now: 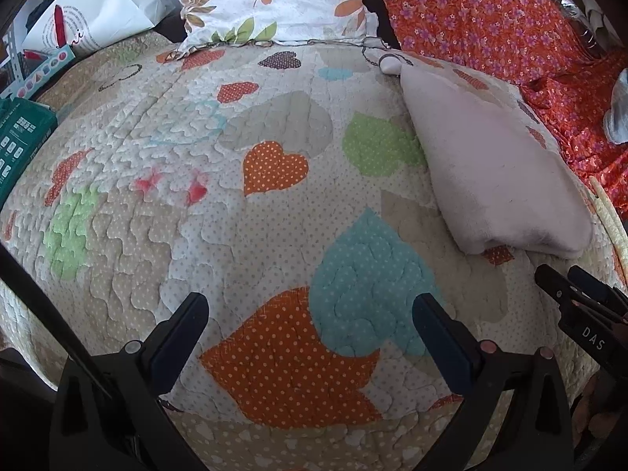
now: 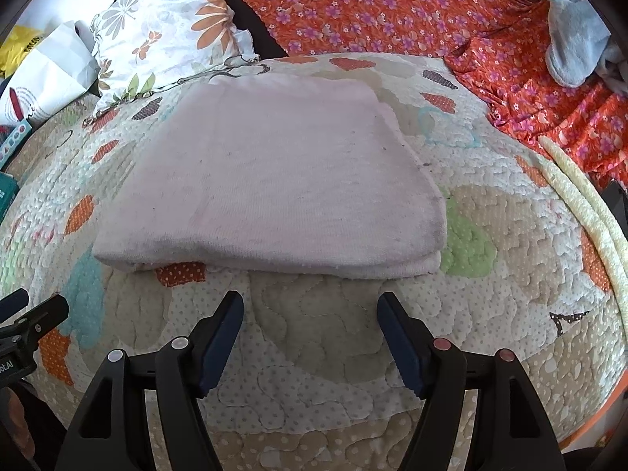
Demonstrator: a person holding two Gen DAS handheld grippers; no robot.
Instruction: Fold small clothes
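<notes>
Above the quilt (image 1: 274,204), left gripper (image 1: 310,310) and right gripper (image 2: 310,310) side by side, both wide apart, folded pink cloth (image 2: 274,184) just ahead.

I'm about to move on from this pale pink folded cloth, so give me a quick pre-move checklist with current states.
1. Left gripper open and empty: ok.
2. Right gripper open and empty: ok.
3. Pale pink folded cloth lying flat on the heart-patterned quilt: ok.
4. Cloth edges lined up: front layers look even; far edge cannot tell.
5. Both grippers apart from the cloth: ok.
6. Next garment to fold identified: cannot tell.
</notes>
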